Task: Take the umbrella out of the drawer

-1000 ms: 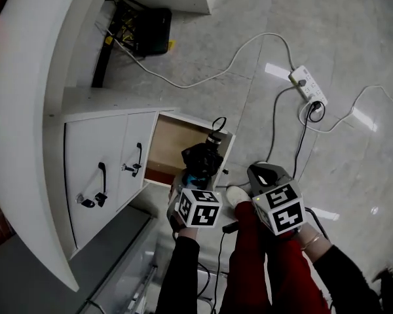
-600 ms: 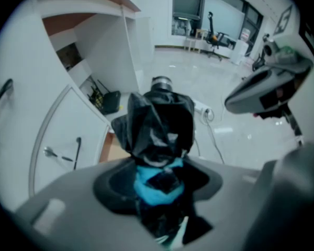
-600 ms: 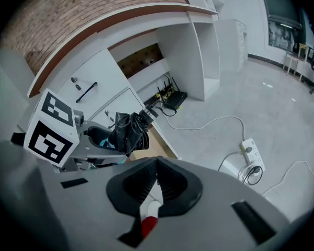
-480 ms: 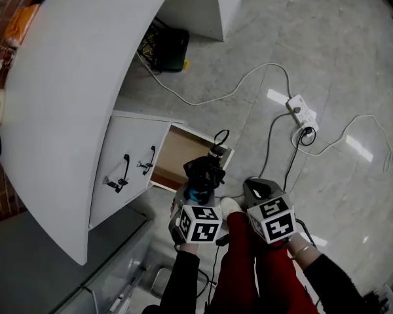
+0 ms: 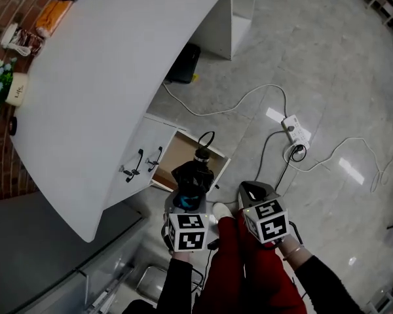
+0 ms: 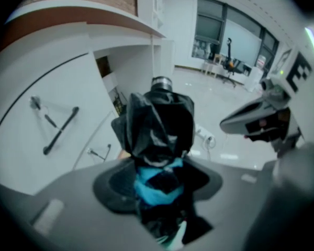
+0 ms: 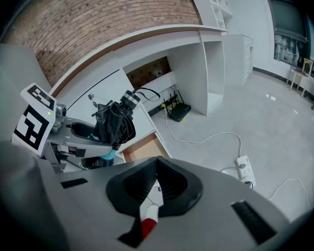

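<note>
A folded black umbrella [image 5: 192,177] with a blue strap stands up between the jaws of my left gripper [image 5: 187,200], which is shut on it. It is held in the air above the open wooden drawer [image 5: 181,157] of the white cabinet. In the left gripper view the umbrella [image 6: 159,123] fills the middle, its cap end pointing away from my left gripper [image 6: 159,182]. My right gripper [image 5: 252,191] hangs just to the right, shut and empty. From the right gripper [image 7: 157,161] I see the umbrella [image 7: 114,123] at the left and the drawer [image 7: 144,148] below it.
A curved white desk top [image 5: 105,77] overhangs the cabinet doors with black handles [image 5: 141,163]. A white power strip [image 5: 293,131] and cables lie on the grey floor at the right. A black box [image 5: 183,64] sits under the desk. The person's red trousers [image 5: 232,267] are below the grippers.
Both grippers have risen, the left one carrying the umbrella higher above the open drawer. The drawer and cabinet now look smaller and farther below.
</note>
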The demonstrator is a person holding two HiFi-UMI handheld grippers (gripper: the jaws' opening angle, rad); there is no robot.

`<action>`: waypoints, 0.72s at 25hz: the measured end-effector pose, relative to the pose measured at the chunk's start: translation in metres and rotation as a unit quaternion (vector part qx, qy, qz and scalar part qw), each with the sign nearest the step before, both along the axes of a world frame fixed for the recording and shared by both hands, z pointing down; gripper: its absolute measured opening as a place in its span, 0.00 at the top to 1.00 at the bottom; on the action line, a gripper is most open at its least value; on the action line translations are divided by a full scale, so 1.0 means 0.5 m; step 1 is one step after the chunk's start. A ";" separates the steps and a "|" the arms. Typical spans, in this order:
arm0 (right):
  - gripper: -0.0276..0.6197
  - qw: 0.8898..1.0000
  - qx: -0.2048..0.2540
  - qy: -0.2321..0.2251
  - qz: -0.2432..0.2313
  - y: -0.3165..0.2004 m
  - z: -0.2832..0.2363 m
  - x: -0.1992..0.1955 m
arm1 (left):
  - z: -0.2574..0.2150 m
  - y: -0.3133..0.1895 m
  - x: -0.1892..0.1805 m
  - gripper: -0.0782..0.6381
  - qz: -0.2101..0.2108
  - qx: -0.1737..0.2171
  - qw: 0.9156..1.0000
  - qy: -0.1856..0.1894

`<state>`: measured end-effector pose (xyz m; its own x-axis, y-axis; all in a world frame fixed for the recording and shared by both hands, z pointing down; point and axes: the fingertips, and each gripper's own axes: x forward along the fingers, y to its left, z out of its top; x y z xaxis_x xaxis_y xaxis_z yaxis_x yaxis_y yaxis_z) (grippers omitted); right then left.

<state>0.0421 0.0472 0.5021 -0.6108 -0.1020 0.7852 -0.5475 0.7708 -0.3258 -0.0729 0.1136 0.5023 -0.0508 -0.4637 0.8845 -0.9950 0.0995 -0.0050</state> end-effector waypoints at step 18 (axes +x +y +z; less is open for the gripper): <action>0.96 0.996 0.049 -0.055 -0.049 0.053 -0.257 -0.038 | -0.311 0.110 -0.002 0.57 -0.111 0.125 0.986 0.012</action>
